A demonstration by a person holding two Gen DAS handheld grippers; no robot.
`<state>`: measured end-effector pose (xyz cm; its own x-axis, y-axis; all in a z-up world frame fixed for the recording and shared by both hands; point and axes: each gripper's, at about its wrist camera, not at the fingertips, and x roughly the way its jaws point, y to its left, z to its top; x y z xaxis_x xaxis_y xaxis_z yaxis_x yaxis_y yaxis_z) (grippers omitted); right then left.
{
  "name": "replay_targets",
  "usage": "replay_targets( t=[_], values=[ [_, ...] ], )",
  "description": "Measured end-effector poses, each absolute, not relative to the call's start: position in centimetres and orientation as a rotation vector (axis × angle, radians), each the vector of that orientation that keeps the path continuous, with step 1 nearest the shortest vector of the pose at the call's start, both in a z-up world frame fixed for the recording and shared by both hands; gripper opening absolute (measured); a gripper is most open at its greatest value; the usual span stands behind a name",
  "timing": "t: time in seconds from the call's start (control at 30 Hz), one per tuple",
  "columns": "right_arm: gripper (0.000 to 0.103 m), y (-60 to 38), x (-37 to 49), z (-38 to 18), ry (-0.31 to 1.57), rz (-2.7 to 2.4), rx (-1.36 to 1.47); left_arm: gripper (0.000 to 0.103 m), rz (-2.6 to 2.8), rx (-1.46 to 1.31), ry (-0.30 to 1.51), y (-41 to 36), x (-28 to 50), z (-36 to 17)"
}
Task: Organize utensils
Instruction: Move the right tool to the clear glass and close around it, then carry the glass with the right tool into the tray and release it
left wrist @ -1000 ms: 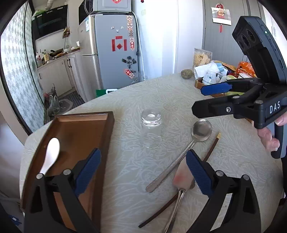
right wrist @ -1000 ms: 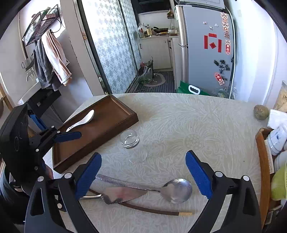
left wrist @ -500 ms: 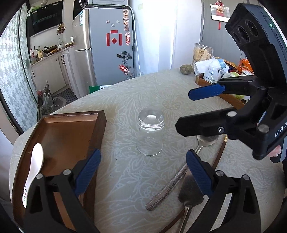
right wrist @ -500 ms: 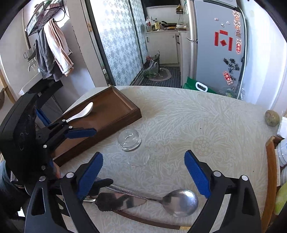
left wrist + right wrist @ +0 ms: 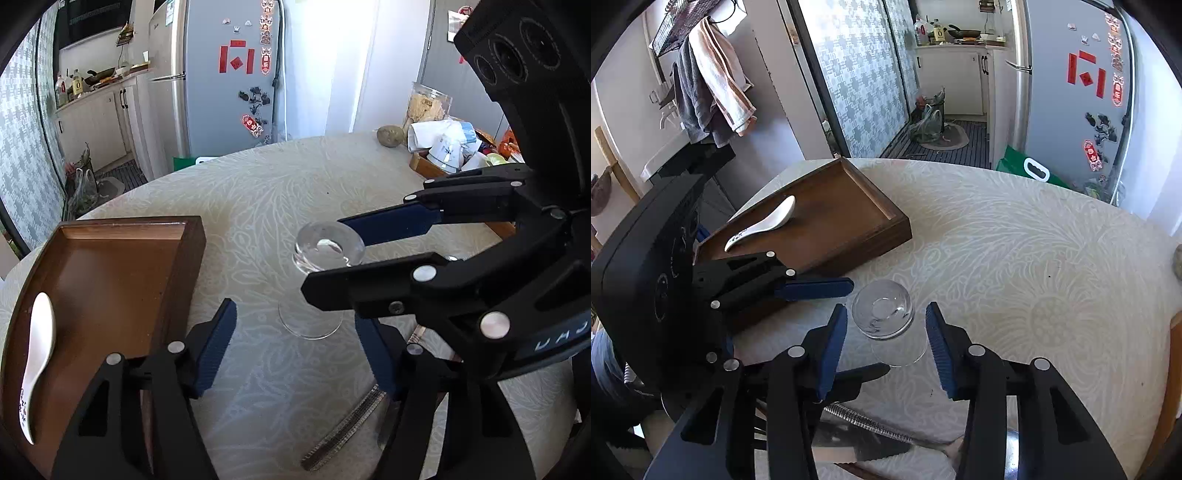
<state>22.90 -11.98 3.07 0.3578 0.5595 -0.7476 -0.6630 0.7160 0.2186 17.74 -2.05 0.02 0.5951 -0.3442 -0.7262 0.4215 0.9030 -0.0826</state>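
- On table [image 5: 258, 192], centre – glass [image 5: 319, 258], clear, upturned, standing on its rim just beside tray corner.
- Left of glass: tray [image 5: 110, 266], brown wood, shallow, touching nothing but the cloth.
- Inside tray, near its outer edge: spoon [image 5: 38, 354], white ceramic, lying flat, printed marks on the handle.
- Near edge of table, under both tools: ridged handle [image 5: 343, 428] of a metal utensil, flat on the cloth; beside it a flat metal blade [image 5: 849, 450], partly hidden.
- Left gripper [image 5: 295, 332]: pointed down at the glass, jaws just been closing, fingers apart, glass base just ahead of the tips, no contact seen.
- Right gripper [image 5: 886, 332]: crossing in from the other side, jaws likewise just been closing, glass standing between the blue pads [image 5: 834, 343], narrow gaps visible either side, nothing gripped.
- Far rim: potato [image 5: 389, 131], jar, heap of packets in a wooden box.
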Motion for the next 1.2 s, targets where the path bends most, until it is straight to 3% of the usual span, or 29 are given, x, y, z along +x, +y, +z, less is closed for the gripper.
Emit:
replay_targets(
  t=[0.07, 0.8, 0.83, 0.9, 1.2],
  values=[
    [0.037, -12.0, 23.1, 3.0, 0.914, 0.796, -0.125, 0.064, -0.457, 0.101, 0.821, -2.2, 17.8, 0.0],
    [0.038, -11.9, 23.3, 2.9, 0.92, 0.81, -0.127, 0.064, -0.486, 0.047, 0.874, -2.7, 20.0, -0.6],
    [0.037, -11.9, 23.3, 2.9, 0.916, 0.802, -0.126, 0.063, -0.491, 0.047, 0.878, -2.7, 20.0, -0.6],
    [0.037, -11.8, 23.1, 2.9, 0.91, 0.797, -0.14, 0.045, -0.493, 0.056, 0.885, -2.9, 20.1, -0.7],
    [0.034, -12.3, 23.4, 3.1, 0.904, 0.786, -0.132, 0.042, -0.502, 0.08, 0.863, -3.3, 19.9, -0.5]
  ],
)
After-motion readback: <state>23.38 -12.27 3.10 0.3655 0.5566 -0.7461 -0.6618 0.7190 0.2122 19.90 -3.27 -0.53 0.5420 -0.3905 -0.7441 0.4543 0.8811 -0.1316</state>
